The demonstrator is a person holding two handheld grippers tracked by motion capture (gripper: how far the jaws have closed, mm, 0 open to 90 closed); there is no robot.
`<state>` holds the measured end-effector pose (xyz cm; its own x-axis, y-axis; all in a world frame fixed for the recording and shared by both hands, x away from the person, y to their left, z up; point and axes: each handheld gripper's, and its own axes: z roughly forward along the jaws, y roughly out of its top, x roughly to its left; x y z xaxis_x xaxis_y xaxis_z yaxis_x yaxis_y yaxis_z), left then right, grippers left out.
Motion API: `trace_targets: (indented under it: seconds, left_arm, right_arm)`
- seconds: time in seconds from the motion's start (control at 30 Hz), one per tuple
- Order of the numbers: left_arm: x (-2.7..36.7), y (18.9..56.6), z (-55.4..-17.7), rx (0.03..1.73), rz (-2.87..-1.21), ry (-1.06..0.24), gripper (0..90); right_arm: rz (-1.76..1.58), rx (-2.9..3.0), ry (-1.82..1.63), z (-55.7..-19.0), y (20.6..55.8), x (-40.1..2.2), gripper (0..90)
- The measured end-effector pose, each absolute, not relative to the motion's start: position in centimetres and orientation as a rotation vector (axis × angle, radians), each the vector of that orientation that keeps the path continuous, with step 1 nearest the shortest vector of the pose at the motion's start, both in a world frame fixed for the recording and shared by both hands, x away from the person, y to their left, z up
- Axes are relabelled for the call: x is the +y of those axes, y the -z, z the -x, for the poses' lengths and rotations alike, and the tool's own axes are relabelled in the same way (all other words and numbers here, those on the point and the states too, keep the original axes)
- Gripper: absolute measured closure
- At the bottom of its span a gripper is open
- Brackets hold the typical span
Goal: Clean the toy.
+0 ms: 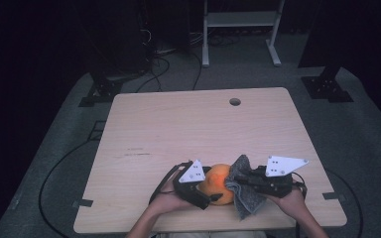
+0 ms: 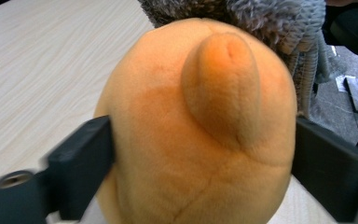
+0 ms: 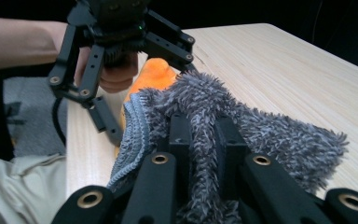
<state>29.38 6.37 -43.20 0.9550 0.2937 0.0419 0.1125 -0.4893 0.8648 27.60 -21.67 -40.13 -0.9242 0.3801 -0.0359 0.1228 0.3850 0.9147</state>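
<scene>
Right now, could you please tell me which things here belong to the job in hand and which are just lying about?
In the job:
- orange plush toy, between the left gripper jaws
- grey fluffy cloth, clamped in the right gripper, against the toy

Lying about:
- wooden table with its cable hole
- white rack behind
- floor cables

Two black hand-held grippers (image 1: 206,191) (image 1: 240,181) with white dotted triangular plates, brass-ringed jaw pivots, trailing cables.

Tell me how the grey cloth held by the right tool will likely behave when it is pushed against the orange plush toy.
The grey cloth is probably floppy: it droops from the right tool. Its shaggy pile likely grips, not slides. The orange plush toy looks soft, so it may dent.
</scene>
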Motion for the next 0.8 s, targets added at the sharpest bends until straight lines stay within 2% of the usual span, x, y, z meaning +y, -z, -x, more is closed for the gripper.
trace_targets:
  seconds: [0.03,0.13,0.37,0.57,0.7,0.77,0.8]
  left_arm:
    - [6.5,43.2,-29.5,0.300,-2.077,-0.217,21.9]
    - [6.5,43.2,-29.8,0.330,-2.061,-0.199,26.8]
    - [6.9,43.3,-30.6,0.414,-2.027,-0.129,27.8]
    - [6.4,43.4,-30.6,0.464,-2.010,-0.122,28.4]
    - [6.7,43.3,-30.8,0.497,-2.004,-0.093,26.8]
    - [6.8,43.3,-30.7,0.460,-2.024,-0.070,19.0]
    - [6.9,43.3,-30.6,0.453,-2.030,-0.077,18.4]
  right_arm:
    - [-0.450,2.399,-1.560,-27.7,40.2,-21.8,79.3]
    - [-0.502,2.395,-1.583,-28.2,40.9,-22.7,79.4]
    - [-0.619,2.386,-1.516,-28.6,42.0,-24.6,79.4]
    - [-0.534,2.370,-1.580,-27.7,41.1,-23.3,79.4]
    - [-0.440,2.377,-1.571,-27.4,40.2,-21.4,79.4]
    - [-0.445,2.392,-1.580,-27.8,40.6,-21.2,79.4]
    - [-0.449,2.392,-1.588,-27.9,40.9,-21.3,79.5]
